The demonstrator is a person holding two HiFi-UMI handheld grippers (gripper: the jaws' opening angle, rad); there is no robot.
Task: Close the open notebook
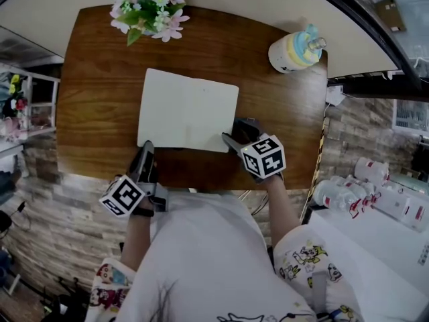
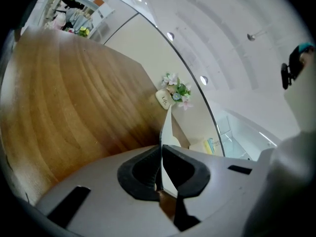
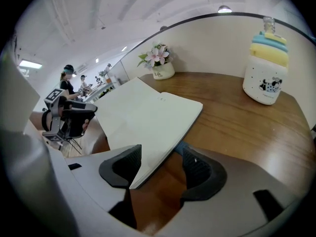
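The open notebook lies flat with blank cream pages in the middle of the wooden table. My left gripper is at its near left corner, shut on a thin sheet of the notebook that stands edge-on between the pads. My right gripper is at the near right corner. Its jaws stand wide open, and the notebook's corner lies between them without being pressed.
A pot of pink and white flowers stands at the table's far left edge. A cream jar with a yellow and blue top is at the far right. Off the table to the right, several white bottles lie on a white surface.
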